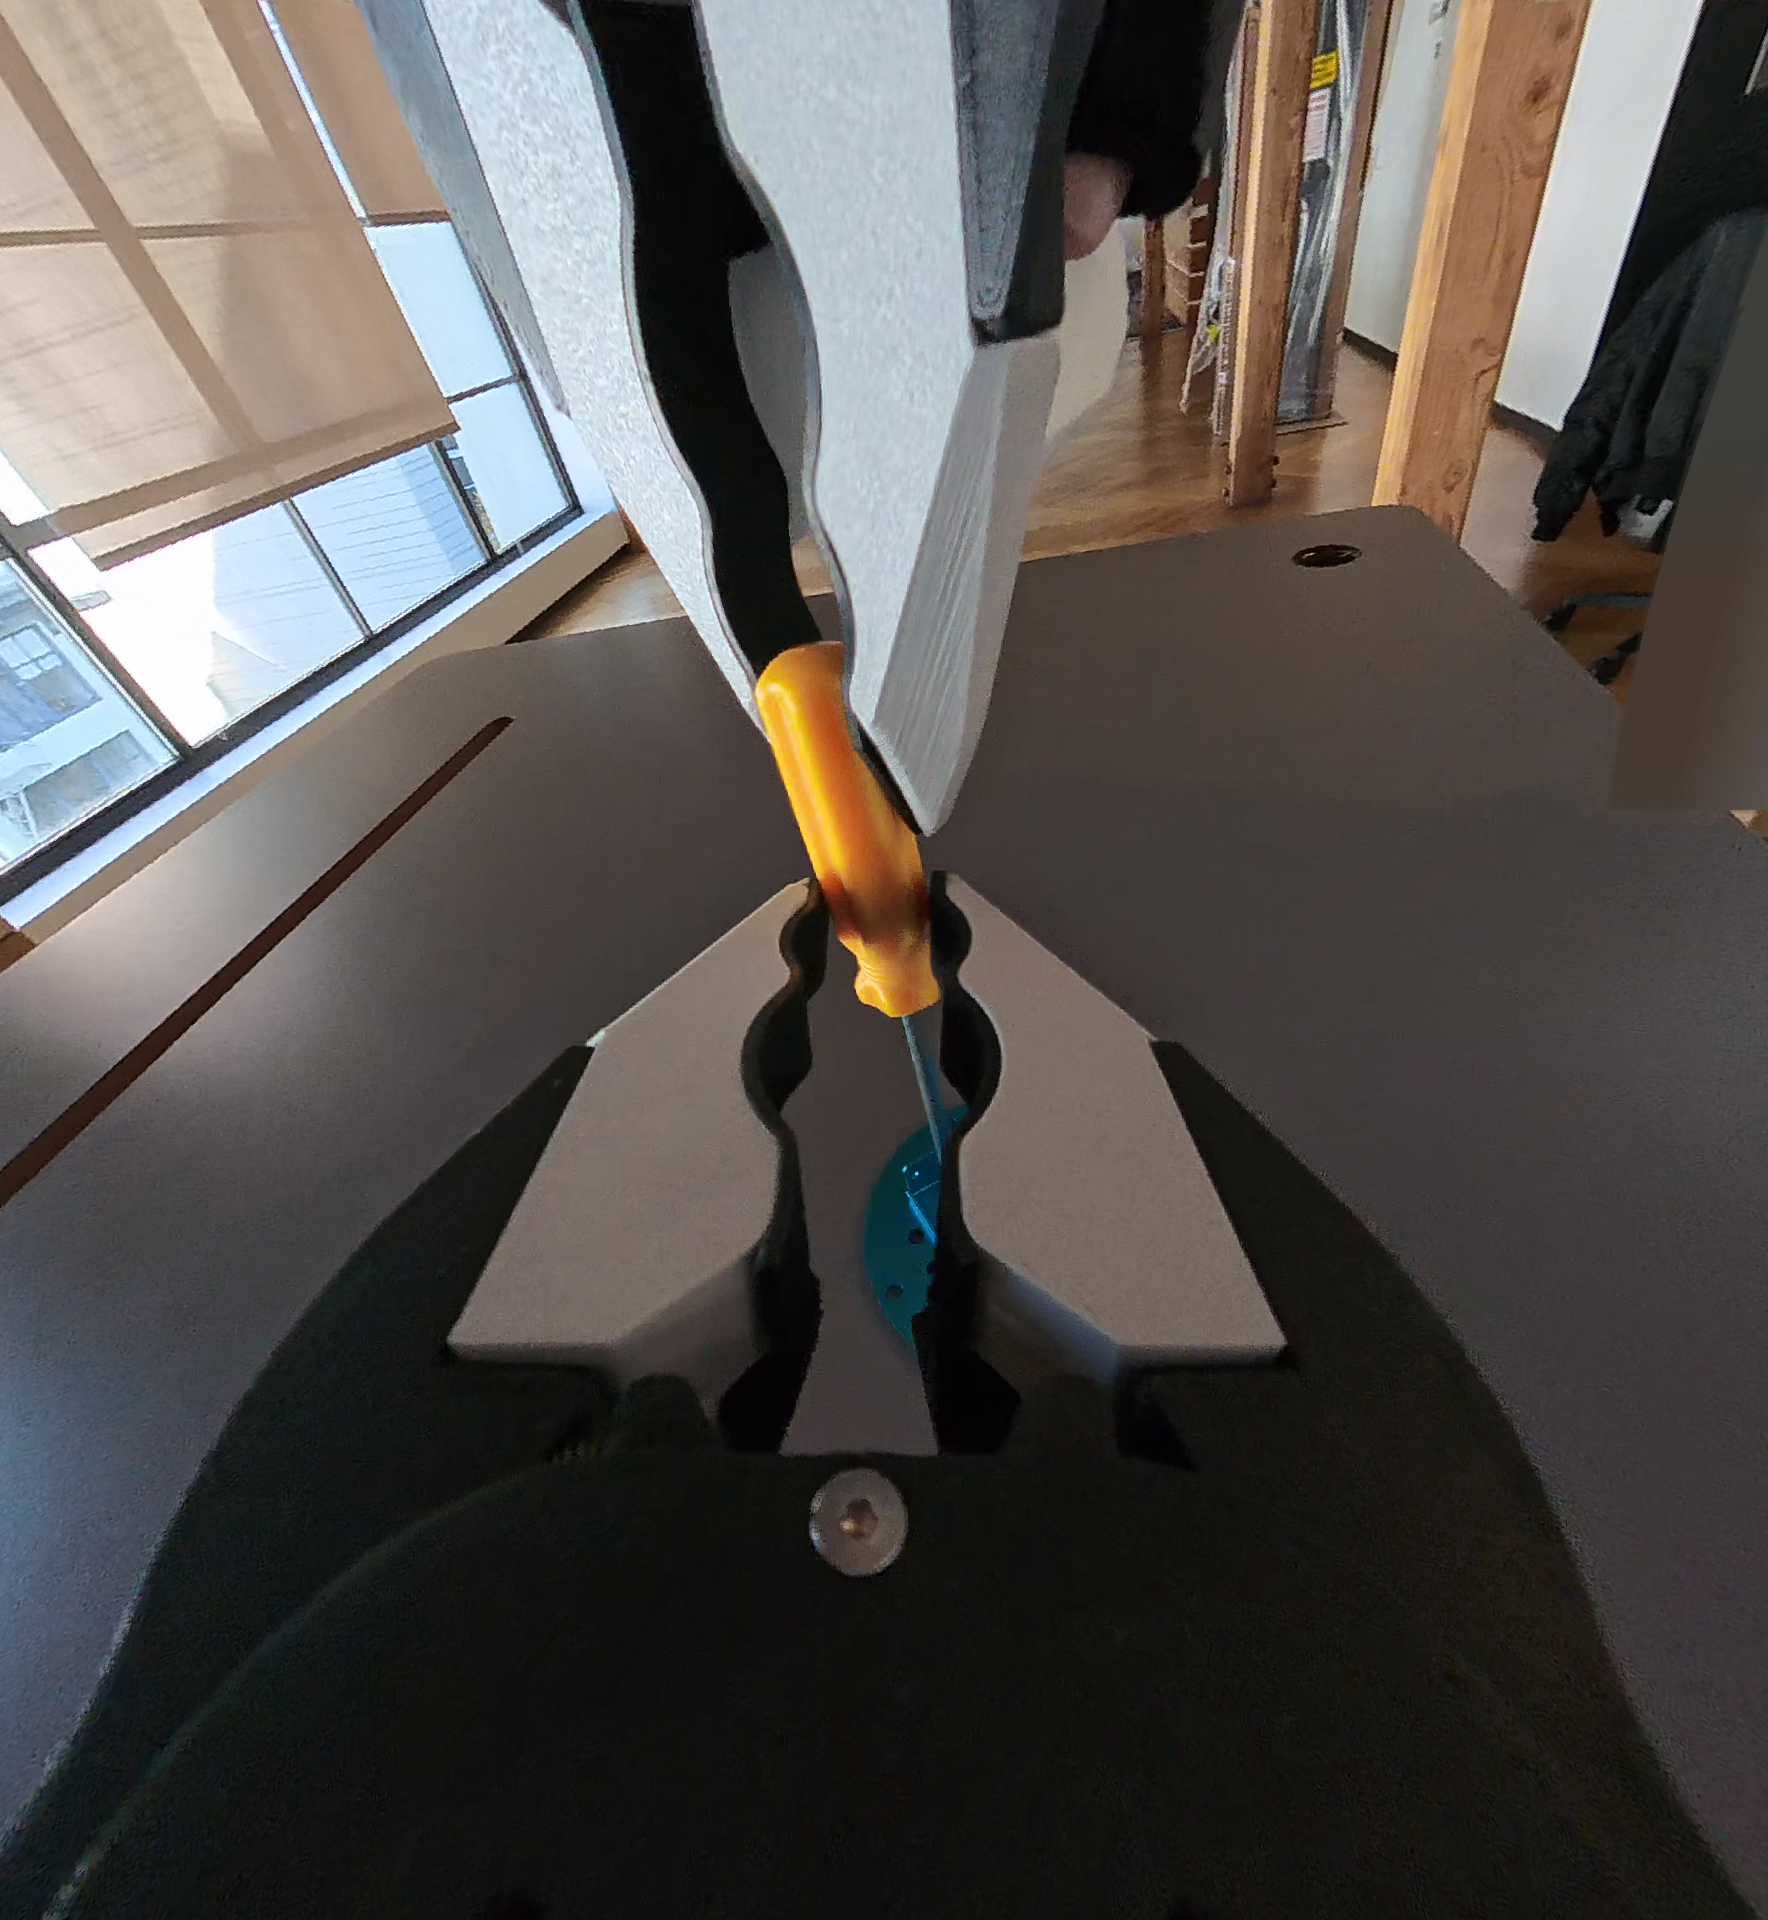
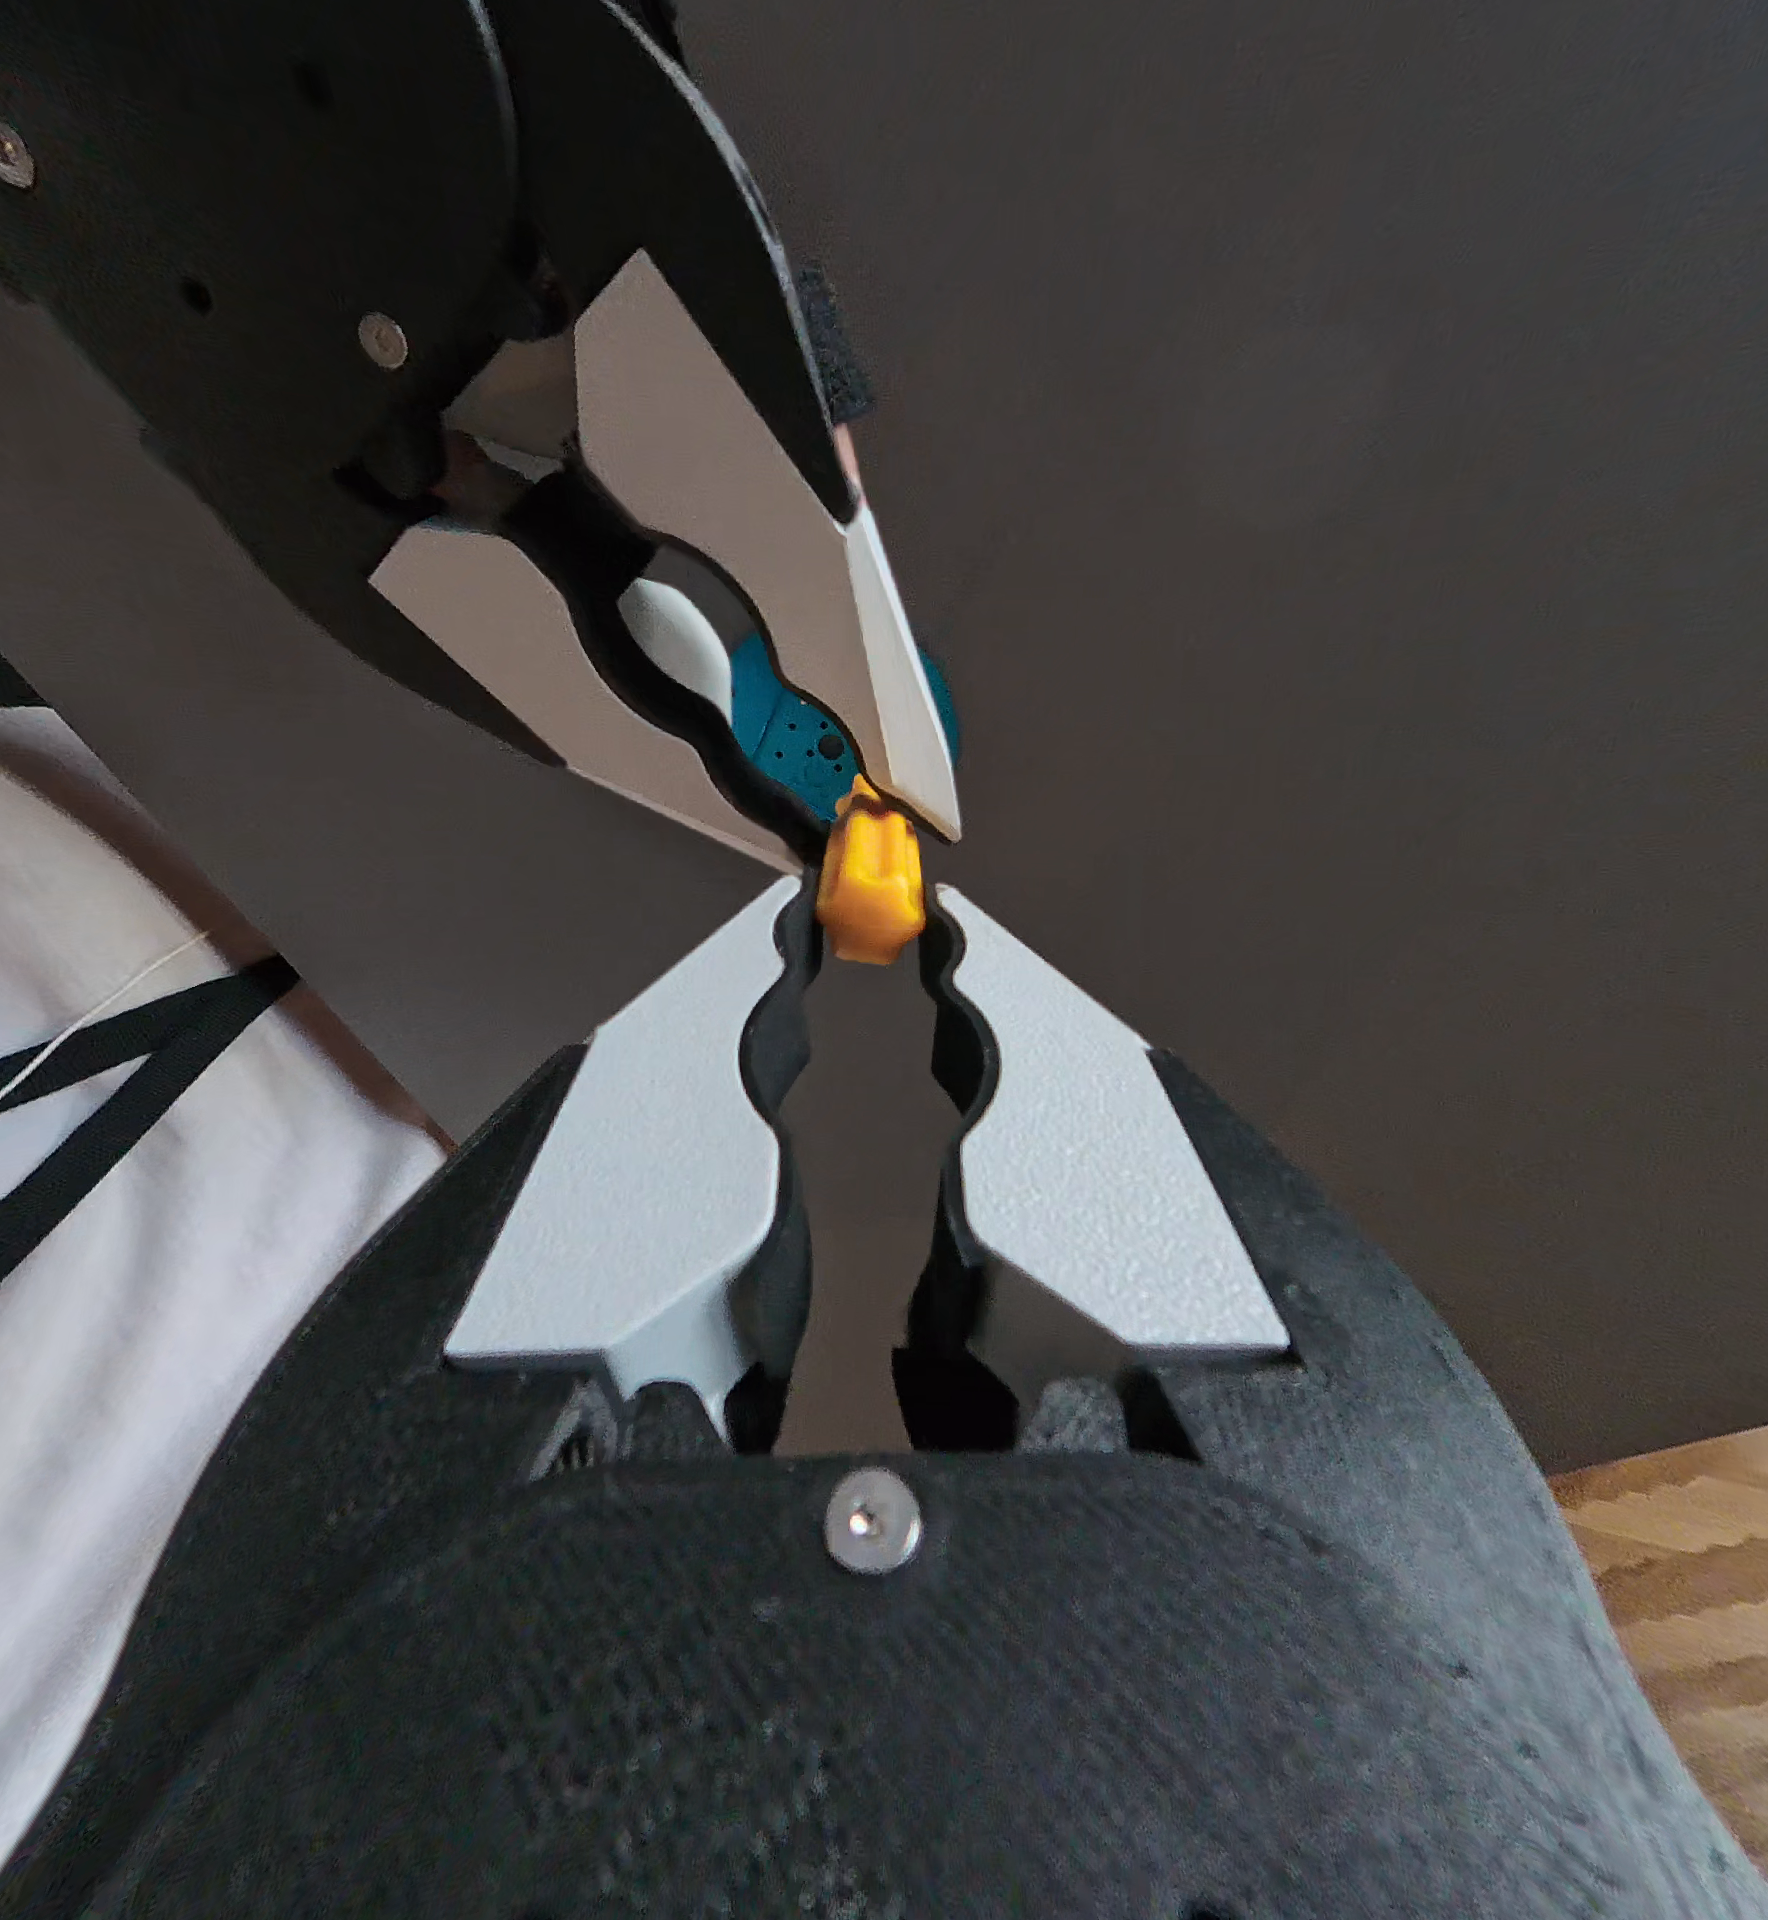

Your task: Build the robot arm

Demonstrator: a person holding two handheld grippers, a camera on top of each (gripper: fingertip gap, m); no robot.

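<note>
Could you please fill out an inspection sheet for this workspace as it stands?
Surface: dark grey table with a narrow slot.
Job's things: orange-handled screwdriver, tilted, tip down at a blue perforated disc on the table.
Clutter: nothing seen.
Grippers: left tongs shut on the lower handle; right tongs shut on its top end.
Cables: nothing seen; only black straps on a person's white top.
Surroundings: window with blinds, wooden posts, wood floor.
</note>
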